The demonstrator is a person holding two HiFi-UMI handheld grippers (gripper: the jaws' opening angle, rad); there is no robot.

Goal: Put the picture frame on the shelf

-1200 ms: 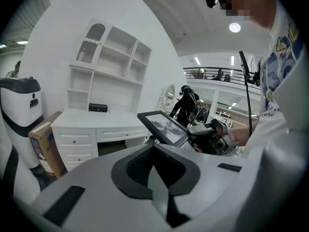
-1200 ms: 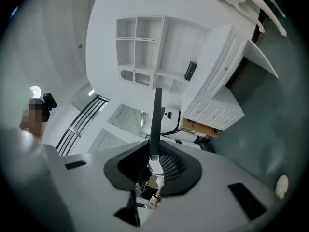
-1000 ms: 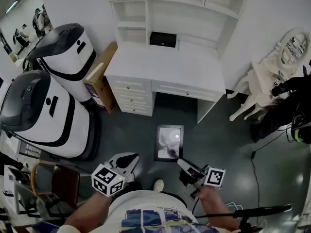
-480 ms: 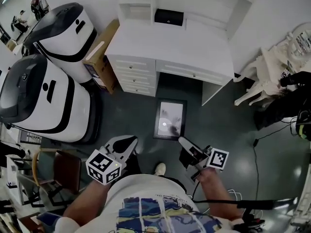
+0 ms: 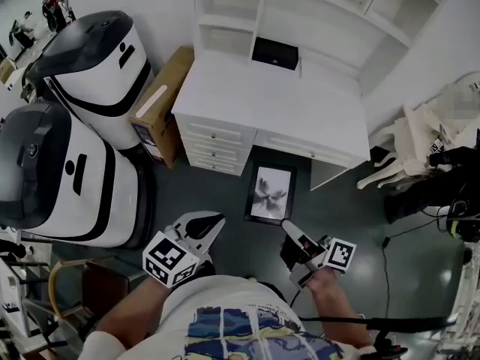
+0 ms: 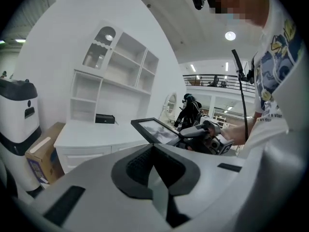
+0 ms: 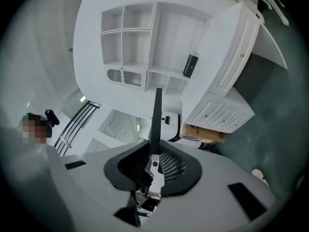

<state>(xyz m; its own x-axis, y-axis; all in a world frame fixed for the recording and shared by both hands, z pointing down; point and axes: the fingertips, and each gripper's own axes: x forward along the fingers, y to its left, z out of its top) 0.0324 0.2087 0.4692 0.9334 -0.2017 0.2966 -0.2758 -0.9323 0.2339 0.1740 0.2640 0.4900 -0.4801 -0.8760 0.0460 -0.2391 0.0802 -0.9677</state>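
Head view: the right hand-held gripper is clamped on the near edge of a black rectangular picture frame. The frame's long axis points ahead at the white shelf unit beyond the white worktop. The left hand-held gripper is closed and empty.
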